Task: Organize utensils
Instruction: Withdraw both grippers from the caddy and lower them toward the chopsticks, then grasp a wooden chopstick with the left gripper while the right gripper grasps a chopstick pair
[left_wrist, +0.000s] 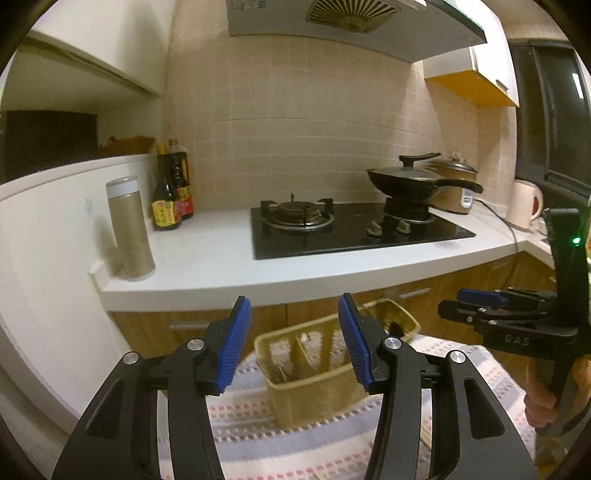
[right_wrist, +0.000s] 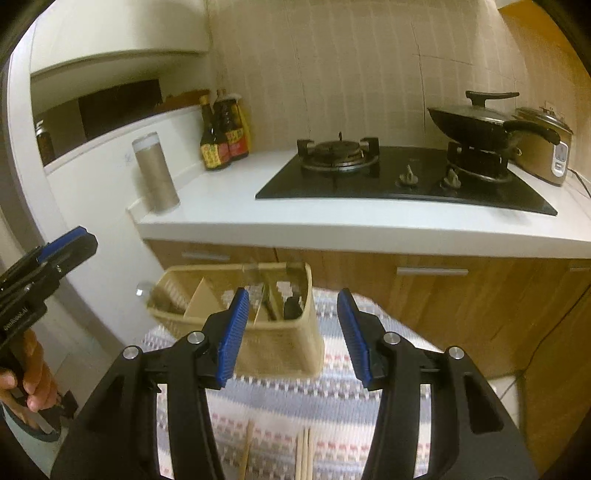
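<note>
A beige utensil basket (left_wrist: 314, 384) with dividers stands on a striped cloth (left_wrist: 295, 443); in the right wrist view the basket (right_wrist: 280, 347) holds a few dark and wooden utensils in its right compartment. Wooden chopsticks (right_wrist: 304, 456) lie on the cloth (right_wrist: 295, 406) near the front. My left gripper (left_wrist: 295, 339) is open and empty, above and in front of the basket. My right gripper (right_wrist: 293, 332) is open and empty, just before the basket. The right gripper also shows at the right of the left wrist view (left_wrist: 480, 299); the left gripper shows at the left of the right wrist view (right_wrist: 66, 243).
Behind is a white counter (left_wrist: 221, 266) with a black gas hob (left_wrist: 351, 229), a lidded wok (left_wrist: 413, 181), a rice cooker (left_wrist: 458, 184), sauce bottles (left_wrist: 171, 195), a beige flask (left_wrist: 129, 229) and a kettle (left_wrist: 524, 203). Wooden cabinet doors (right_wrist: 443, 295) stand below.
</note>
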